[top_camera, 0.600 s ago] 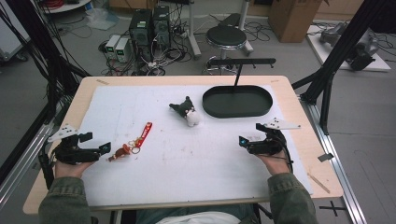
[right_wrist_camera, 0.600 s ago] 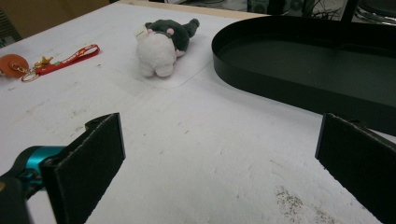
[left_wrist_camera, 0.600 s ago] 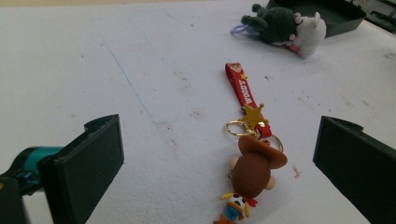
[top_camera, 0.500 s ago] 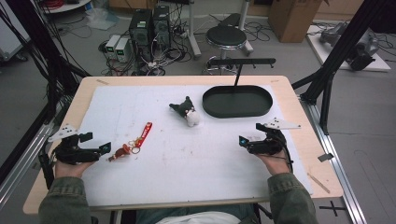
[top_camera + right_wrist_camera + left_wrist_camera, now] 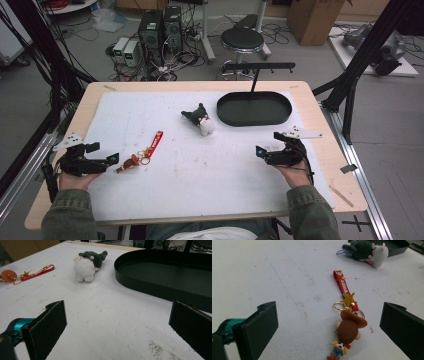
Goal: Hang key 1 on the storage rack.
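Note:
A cowboy-figure keychain (image 5: 133, 161) (image 5: 347, 333) with a red strap (image 5: 154, 141) (image 5: 342, 283) lies on the white mat, left of centre. My left gripper (image 5: 113, 160) (image 5: 329, 327) rests just left of it, open, its jaws standing either side of the figure without touching it. A small green and white plush toy (image 5: 201, 119) (image 5: 88, 263) (image 5: 364, 251) lies near the mat's middle. Behind and to its right sits a black oval tray (image 5: 254, 108) (image 5: 162, 275). My right gripper (image 5: 260, 151) (image 5: 117, 327) rests open on the mat at the right, with nothing between its jaws.
The white mat (image 5: 200, 170) covers most of the wooden table (image 5: 330, 165). A black T-shaped stand (image 5: 257, 67) rises behind the tray. A stool (image 5: 242, 38) and computer cases (image 5: 160, 25) stand on the floor beyond the far edge.

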Demonstrator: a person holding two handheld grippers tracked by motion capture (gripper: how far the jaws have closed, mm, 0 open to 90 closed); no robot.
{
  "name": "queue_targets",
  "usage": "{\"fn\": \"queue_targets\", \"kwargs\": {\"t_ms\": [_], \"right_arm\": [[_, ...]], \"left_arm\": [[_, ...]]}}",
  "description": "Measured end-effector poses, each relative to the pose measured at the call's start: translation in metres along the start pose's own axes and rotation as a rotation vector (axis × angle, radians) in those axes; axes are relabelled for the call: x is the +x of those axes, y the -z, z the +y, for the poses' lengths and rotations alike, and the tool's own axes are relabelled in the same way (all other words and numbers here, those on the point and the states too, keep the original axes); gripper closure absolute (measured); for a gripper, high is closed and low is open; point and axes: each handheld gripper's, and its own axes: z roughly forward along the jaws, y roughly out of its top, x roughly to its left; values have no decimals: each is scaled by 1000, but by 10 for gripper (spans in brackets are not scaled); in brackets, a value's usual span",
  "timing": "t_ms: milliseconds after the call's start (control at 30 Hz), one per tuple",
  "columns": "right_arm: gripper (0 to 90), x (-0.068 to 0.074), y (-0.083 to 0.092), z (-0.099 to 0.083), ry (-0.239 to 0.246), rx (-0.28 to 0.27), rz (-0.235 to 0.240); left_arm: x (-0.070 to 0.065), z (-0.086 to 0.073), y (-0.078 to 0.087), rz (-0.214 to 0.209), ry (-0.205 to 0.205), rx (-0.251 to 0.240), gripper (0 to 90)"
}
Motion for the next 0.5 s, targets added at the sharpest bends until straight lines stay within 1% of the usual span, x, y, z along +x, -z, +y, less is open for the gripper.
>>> {"fn": "queue_targets", "kwargs": {"t_ms": [167, 200, 367, 500], "right_arm": [[4, 0, 0, 0, -2, 4, 1], [4, 0, 0, 0, -4, 6, 0], [4, 1, -1, 0, -1, 9, 2], [4, 0, -1, 0, 0, 11, -4]], "left_arm": [[-1, 0, -1, -4, -1, 9, 23], [-1, 0, -2, -7, 7, 11, 23], [-5, 3, -4, -13, 10, 37, 23], [-11, 10, -6, -25, -12, 50, 23]]}}
